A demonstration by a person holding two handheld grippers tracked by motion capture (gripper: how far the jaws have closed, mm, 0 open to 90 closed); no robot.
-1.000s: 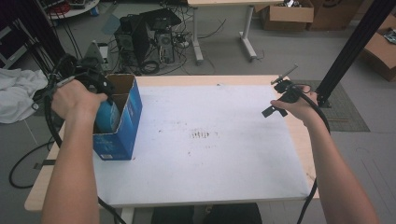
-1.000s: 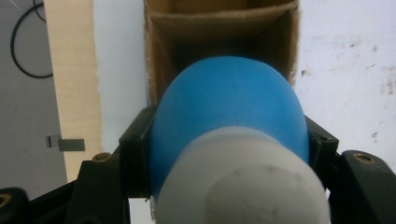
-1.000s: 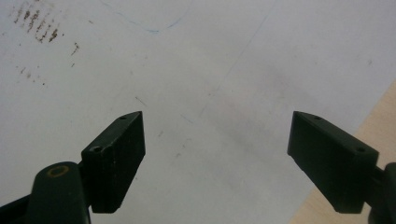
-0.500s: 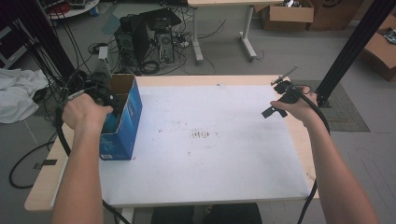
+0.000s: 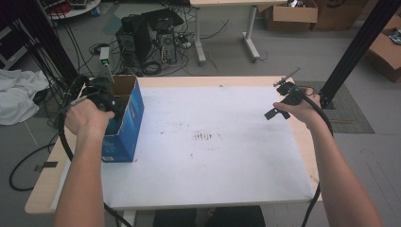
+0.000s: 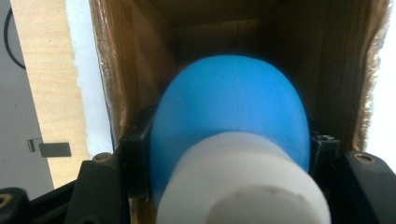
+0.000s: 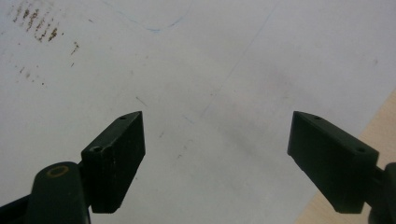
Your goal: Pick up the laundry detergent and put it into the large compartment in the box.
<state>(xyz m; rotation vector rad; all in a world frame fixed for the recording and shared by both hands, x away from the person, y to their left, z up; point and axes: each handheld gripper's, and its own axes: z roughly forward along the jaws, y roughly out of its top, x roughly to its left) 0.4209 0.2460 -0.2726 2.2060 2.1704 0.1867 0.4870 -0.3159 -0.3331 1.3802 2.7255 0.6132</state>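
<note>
A blue cardboard box (image 5: 126,124) with an open top stands on the table's left side. My left gripper (image 5: 109,101) reaches down into it. In the left gripper view the left gripper (image 6: 229,140) is shut on a rounded blue bottle-like thing (image 6: 229,98) with a white cap (image 6: 243,182), and the box's brown inner walls (image 6: 154,46) close in around it. My right gripper (image 5: 282,94) hovers over the white sheet (image 5: 213,161) near the table's right edge. Seen in its own view, the right gripper (image 7: 217,126) is open with nothing between its jaws.
Dark smudges (image 5: 205,137) mark the sheet's middle. The wooden table edge (image 5: 45,189) shows at the left and right. A black post (image 5: 354,52) rises past the right corner. Beyond the table are a computer tower (image 5: 151,35), cables and cardboard boxes (image 5: 288,16).
The left hand has sunk, bringing its gripper and the blue thing lower into the box. The right hand has stayed where it was.
</note>
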